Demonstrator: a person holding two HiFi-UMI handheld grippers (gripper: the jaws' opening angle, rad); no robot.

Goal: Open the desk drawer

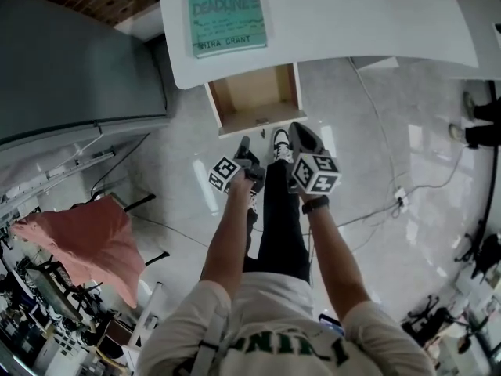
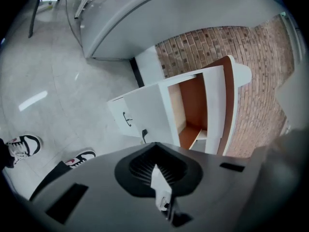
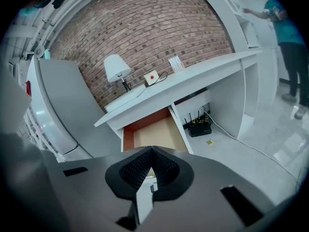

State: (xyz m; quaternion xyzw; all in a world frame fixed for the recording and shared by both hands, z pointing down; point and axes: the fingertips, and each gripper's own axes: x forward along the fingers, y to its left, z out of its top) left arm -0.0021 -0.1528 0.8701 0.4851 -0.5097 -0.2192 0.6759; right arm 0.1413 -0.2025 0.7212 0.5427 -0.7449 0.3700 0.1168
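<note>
A brick wall (image 3: 145,28) runs behind the white desk (image 1: 352,22), and a tall grey cabinet (image 1: 70,61) stands at the desk's left end. The desk drawer (image 1: 257,96) stands pulled out from under the tabletop near that left end. Its pale wooden floor shows from above, and the right gripper view also looks into the drawer (image 3: 157,132). In the left gripper view the drawer (image 2: 193,110) is seen from the side, with a small dark handle (image 2: 127,120) on its white front. On the tabletop, above the drawer, lies a teal book (image 1: 225,12). Further back on the tabletop are a white lamp (image 3: 116,67) and a small box with a red button (image 3: 153,77). Under the desk, to the right of the drawer, sits a black router (image 3: 199,127). The person stands in front of the desk with one claw in each hand. The left claw (image 1: 244,147) is held off from the drawer front. The left claw (image 2: 155,151) has its two jaws pressed together with nothing pinched between the ribbed pads. The right claw (image 1: 297,128) hangs just before the drawer front, probably clear of it, though the steep angle makes that hard to judge. The right claw (image 3: 152,152) likewise has its jaws closed on each other and holds nothing.
</note>
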